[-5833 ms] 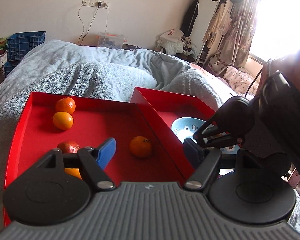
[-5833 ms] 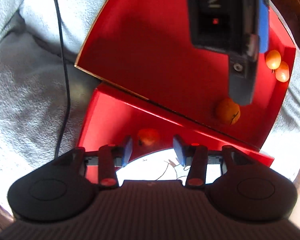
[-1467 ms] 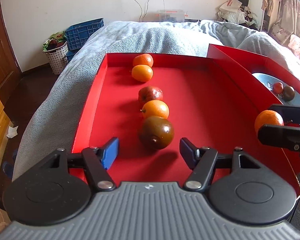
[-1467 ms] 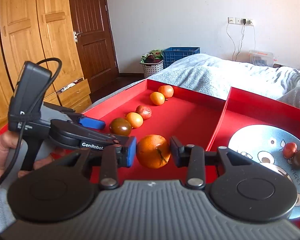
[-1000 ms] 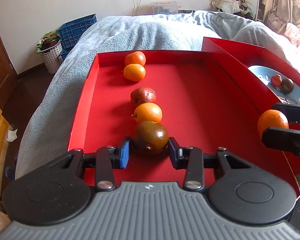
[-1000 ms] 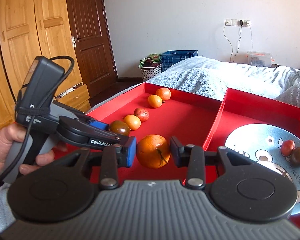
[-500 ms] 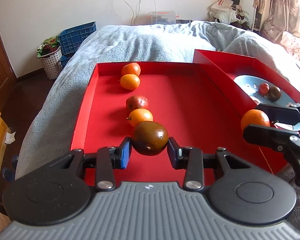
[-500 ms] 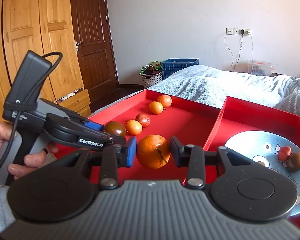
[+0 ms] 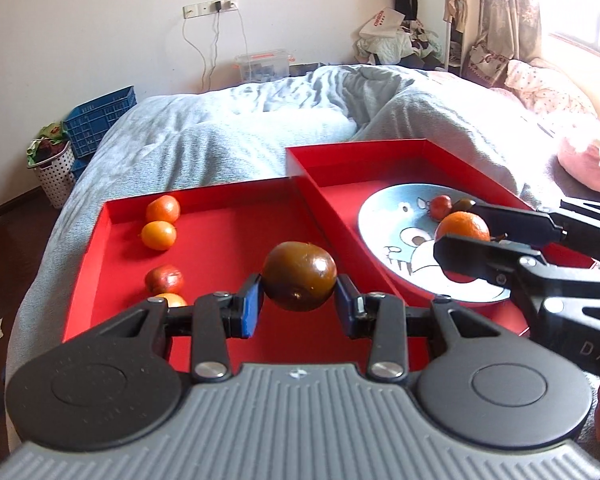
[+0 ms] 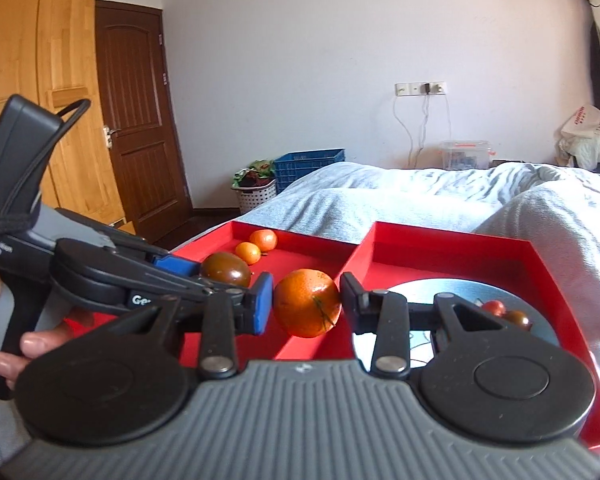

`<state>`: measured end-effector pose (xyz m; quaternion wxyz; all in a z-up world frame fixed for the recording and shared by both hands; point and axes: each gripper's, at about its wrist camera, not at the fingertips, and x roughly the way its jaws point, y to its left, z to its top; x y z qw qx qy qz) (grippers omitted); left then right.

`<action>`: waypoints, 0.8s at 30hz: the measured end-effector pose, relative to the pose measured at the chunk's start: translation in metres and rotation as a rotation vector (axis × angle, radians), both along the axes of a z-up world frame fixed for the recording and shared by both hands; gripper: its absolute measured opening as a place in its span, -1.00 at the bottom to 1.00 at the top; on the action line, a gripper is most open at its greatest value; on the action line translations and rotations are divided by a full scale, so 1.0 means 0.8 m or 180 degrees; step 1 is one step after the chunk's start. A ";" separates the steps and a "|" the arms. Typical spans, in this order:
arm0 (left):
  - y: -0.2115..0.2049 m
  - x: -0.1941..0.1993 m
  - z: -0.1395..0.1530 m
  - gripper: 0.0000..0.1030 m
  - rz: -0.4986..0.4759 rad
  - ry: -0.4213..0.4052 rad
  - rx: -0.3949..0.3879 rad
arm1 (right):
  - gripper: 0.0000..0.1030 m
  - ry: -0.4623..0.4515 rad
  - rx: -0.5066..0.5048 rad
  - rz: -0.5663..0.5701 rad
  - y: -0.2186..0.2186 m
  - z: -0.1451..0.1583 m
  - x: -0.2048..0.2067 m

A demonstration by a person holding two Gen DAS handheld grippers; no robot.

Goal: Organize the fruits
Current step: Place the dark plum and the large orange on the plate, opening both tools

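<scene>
At frame centre, the left gripper [image 9: 299, 307] clamps a smooth, likely soft dark tomato [image 9: 299, 276] (bruisable) across its widest part; the right gripper [image 10: 307, 307] pinches a firmer orange [image 10: 308, 302] likewise.

left gripper [image 10: 172, 276] body: "Ge…" cut off | right gripper [image 9: 460, 236] body: "DA…" cut off | bag [image 9: 382, 20]: red print, illegible

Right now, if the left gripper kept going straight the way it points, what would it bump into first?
Probably the red wall between the two trays. The left gripper, shut on a dark brown fruit, points about at that divider, with the blue plate just beyond to the right. If it's high enough it may clear the wall; depth is unclear.
</scene>
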<state>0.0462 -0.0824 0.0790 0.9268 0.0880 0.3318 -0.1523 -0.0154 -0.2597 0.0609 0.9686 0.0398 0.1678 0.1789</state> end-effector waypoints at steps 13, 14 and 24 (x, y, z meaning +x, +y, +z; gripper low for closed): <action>-0.114 0.029 -0.023 -0.13 -0.0499 0.0092 0.0055 | -0.22 0.0316 0.0134 -0.0960 -0.096 -0.037 0.008; -0.118 0.030 -0.023 -0.13 -0.0527 0.0057 0.0058 | -0.22 0.0327 0.0148 -0.0964 -0.097 -0.039 0.009; -0.151 0.046 -0.061 -0.13 -0.0669 0.0324 0.0083 | -0.22 0.0413 0.0156 -0.0955 -0.097 -0.049 0.013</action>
